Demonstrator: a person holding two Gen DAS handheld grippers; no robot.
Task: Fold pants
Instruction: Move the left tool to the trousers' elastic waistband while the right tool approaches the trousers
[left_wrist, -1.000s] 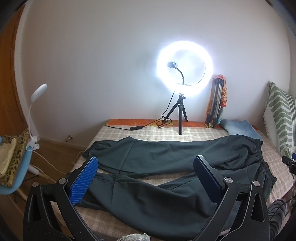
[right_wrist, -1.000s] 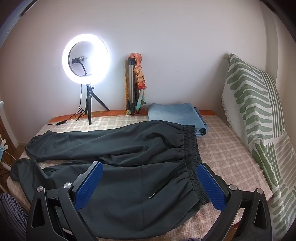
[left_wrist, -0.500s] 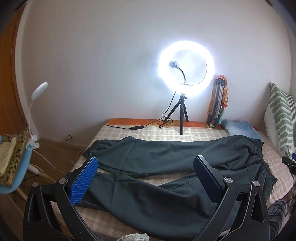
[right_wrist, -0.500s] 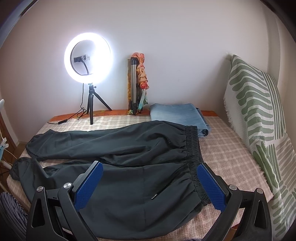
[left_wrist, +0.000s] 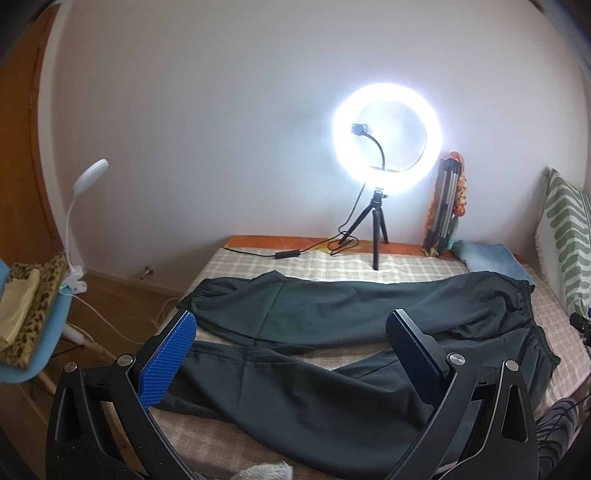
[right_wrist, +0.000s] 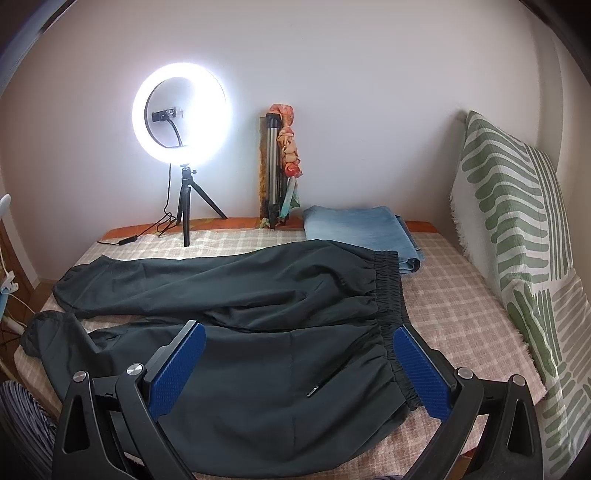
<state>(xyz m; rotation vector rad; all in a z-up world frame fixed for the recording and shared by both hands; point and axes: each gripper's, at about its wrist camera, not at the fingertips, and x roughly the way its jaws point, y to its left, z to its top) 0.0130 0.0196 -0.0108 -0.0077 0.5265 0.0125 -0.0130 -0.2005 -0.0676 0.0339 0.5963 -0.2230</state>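
Dark green pants (left_wrist: 332, 347) lie spread flat on the checked bed cover (left_wrist: 258, 262), legs to the left, elastic waistband (right_wrist: 388, 288) to the right. My left gripper (left_wrist: 291, 332) is open and empty, held above the near leg's lower part. My right gripper (right_wrist: 299, 339) is open and empty, held above the near hip and waistband. The pants also show in the right wrist view (right_wrist: 240, 295).
A lit ring light on a small tripod (left_wrist: 380, 236) stands at the back of the bed, its cable (left_wrist: 288, 254) beside it. Folded jeans (right_wrist: 362, 232) and a folded tripod (right_wrist: 277, 170) sit at the back. A green-patterned pillow (right_wrist: 517, 229) leans right. A chair with a clip lamp (left_wrist: 37, 295) stands left.
Both grippers have drifted slightly; the right view has shifted a little so the scene sits further right. Both stay open and the pants have not moved.
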